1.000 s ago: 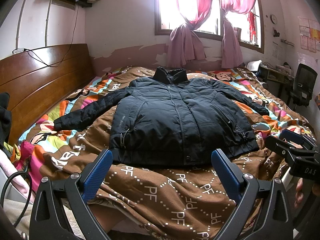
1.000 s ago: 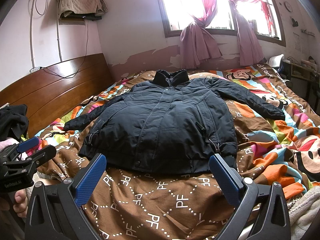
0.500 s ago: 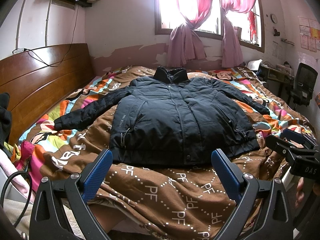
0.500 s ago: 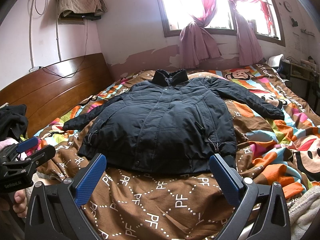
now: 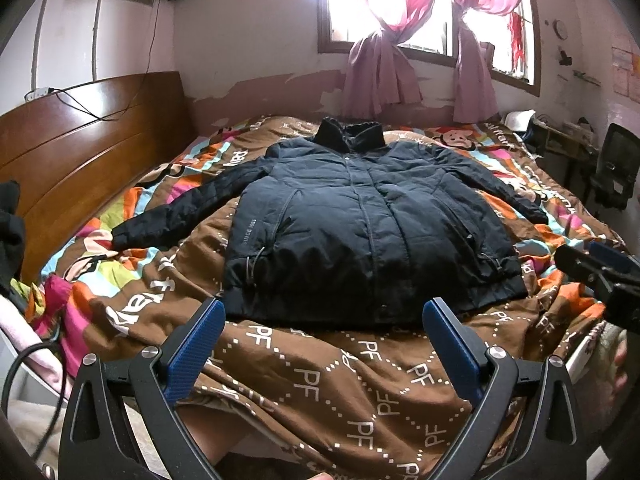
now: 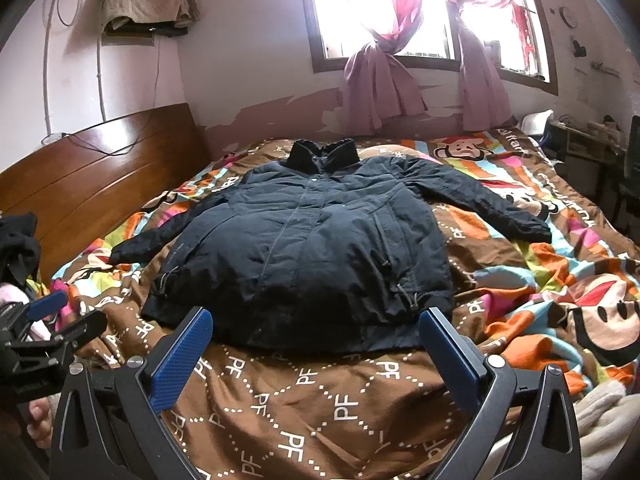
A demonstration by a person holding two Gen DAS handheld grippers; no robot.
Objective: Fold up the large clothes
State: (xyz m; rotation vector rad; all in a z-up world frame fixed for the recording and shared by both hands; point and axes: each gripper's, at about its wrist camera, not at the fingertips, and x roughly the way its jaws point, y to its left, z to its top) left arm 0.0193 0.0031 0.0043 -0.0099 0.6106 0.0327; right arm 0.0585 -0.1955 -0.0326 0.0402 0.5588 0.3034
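A large dark padded jacket (image 5: 360, 232) lies flat on the bed, front up, collar far, both sleeves spread out to the sides. It also shows in the right wrist view (image 6: 316, 256). My left gripper (image 5: 324, 316) is open and empty, hovering over the brown bedcover just short of the jacket's hem. My right gripper (image 6: 316, 324) is open and empty, also just short of the hem, nearer its right corner. Each gripper shows at the edge of the other's view: the right gripper (image 5: 600, 268) and the left gripper (image 6: 52, 324).
The bed has a brown and multicoloured cartoon cover (image 5: 360, 392) and a wooden headboard (image 5: 80, 152) on the left. Dark clothes (image 6: 16, 248) sit at the left edge. A desk and chair (image 5: 612, 168) stand at the right. A window with pink curtains (image 5: 400, 40) is behind.
Both grippers have crept slightly forward toward the jacket's hem. The jacket has not moved.
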